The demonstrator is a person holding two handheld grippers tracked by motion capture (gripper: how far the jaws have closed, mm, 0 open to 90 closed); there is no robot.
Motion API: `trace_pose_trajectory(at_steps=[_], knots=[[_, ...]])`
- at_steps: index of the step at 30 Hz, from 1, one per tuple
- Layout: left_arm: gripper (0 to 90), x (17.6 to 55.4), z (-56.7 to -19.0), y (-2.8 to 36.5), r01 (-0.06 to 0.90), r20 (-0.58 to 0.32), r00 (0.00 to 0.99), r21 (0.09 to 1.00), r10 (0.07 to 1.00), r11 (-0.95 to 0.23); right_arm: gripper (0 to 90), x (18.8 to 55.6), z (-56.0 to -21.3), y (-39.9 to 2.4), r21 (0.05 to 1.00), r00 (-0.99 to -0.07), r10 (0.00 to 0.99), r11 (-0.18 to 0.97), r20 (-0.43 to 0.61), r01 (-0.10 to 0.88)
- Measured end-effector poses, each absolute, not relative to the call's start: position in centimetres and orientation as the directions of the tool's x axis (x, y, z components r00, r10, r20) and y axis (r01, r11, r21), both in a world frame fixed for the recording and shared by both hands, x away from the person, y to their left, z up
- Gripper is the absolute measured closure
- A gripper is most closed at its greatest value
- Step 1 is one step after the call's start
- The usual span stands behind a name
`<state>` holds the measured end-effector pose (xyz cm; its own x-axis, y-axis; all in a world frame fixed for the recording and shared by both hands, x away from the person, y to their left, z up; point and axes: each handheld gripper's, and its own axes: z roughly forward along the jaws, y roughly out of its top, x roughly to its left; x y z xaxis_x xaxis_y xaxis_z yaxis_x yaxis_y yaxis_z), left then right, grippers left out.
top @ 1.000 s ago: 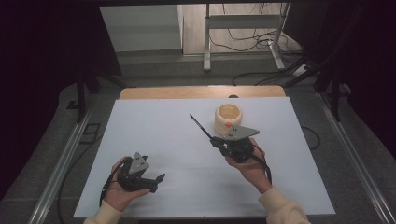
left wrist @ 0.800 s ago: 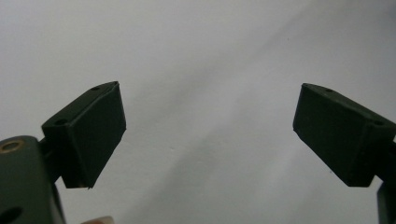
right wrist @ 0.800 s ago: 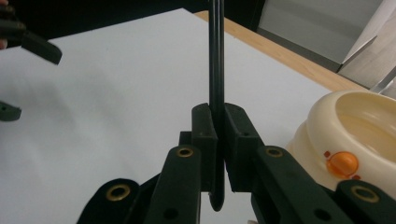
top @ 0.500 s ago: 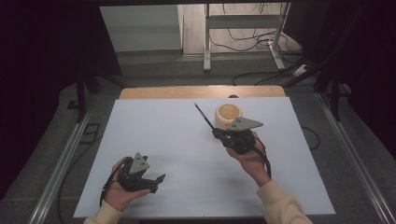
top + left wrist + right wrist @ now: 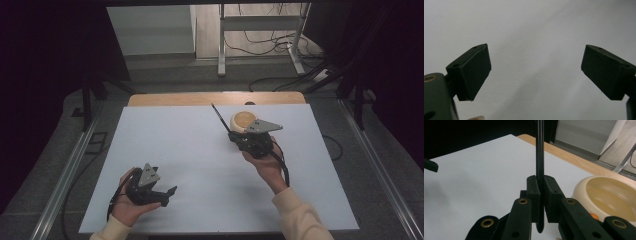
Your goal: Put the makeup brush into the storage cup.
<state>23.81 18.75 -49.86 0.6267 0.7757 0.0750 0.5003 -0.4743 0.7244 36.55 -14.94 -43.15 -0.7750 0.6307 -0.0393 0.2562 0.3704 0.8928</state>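
Note:
My right gripper [image 5: 234,136] is shut on a thin black stick [image 5: 220,118] that points up and away toward the far left. In the right gripper view the stick [image 5: 539,150] stands pinched between the two black jaws of the gripper [image 5: 541,185], its curved end poking out below them. Just right of the jaws sits a cream bowl [image 5: 609,197]; from the high view the bowl [image 5: 241,119] is partly covered by the gripper's grey plate. My left gripper [image 5: 167,195] lies low at the near left, open, with only white surface between its jaws [image 5: 535,72].
The white board [image 5: 190,150] covers the table, with a wooden strip [image 5: 200,98] along its far edge. Metal rails [image 5: 65,175] run down both sides. A metal stand [image 5: 260,37] and cables lie on the floor beyond.
My right hand has carried the stick a little farther away and to the right, closer over the bowl. The left hand has stayed where it was.

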Motion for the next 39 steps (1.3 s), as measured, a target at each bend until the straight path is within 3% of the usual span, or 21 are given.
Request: trace_pose_trajectory(at_steps=[39], knots=[[10.5, 23.9, -50.0, 18.9, 0.507, 0.069, 0.623, 0.722, 0.779, -0.47, 83.4, 39.7, -41.0, -16.6, 0.946, -0.711, 0.703, 0.236, -0.007, 0.224]])
